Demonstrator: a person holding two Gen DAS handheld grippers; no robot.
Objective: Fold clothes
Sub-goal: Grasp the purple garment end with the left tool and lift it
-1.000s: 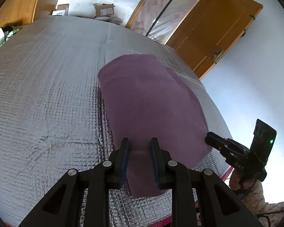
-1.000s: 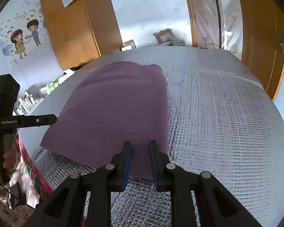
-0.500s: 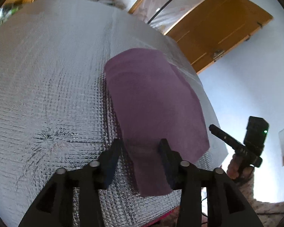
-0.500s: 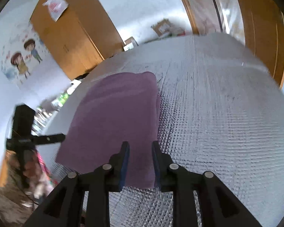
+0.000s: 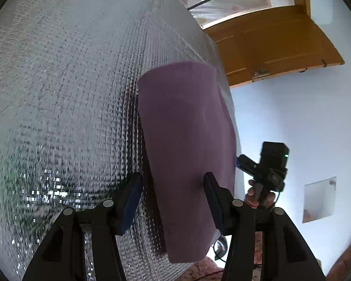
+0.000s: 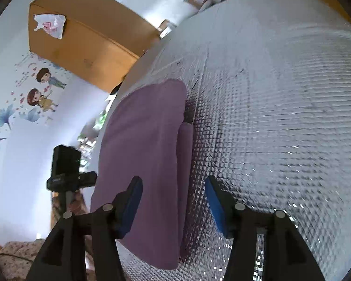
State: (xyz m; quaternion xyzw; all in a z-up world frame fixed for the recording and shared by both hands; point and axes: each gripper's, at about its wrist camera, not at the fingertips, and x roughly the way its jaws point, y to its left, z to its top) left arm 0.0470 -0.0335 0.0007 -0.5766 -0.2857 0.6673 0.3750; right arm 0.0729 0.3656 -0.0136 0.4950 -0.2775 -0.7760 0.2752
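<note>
Both hand-held grippers, left [image 5: 173, 200] and right [image 6: 173, 202], have just opened wide and hold nothing; the purple garment [image 5: 187, 140] looks soft and light, so I'd pinch its near corners.

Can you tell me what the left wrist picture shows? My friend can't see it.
A folded purple cloth lies on a shiny silver quilted mat, and the left gripper has just opened its jaws over the near end. The right gripper waits beside it.

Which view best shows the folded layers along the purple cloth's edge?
The right wrist view: the purple cloth shows a lower layer peeking out along its right edge against the foil-covered surface. The left wrist view shows only its smooth top, stretching away between the open left tongs.
</note>
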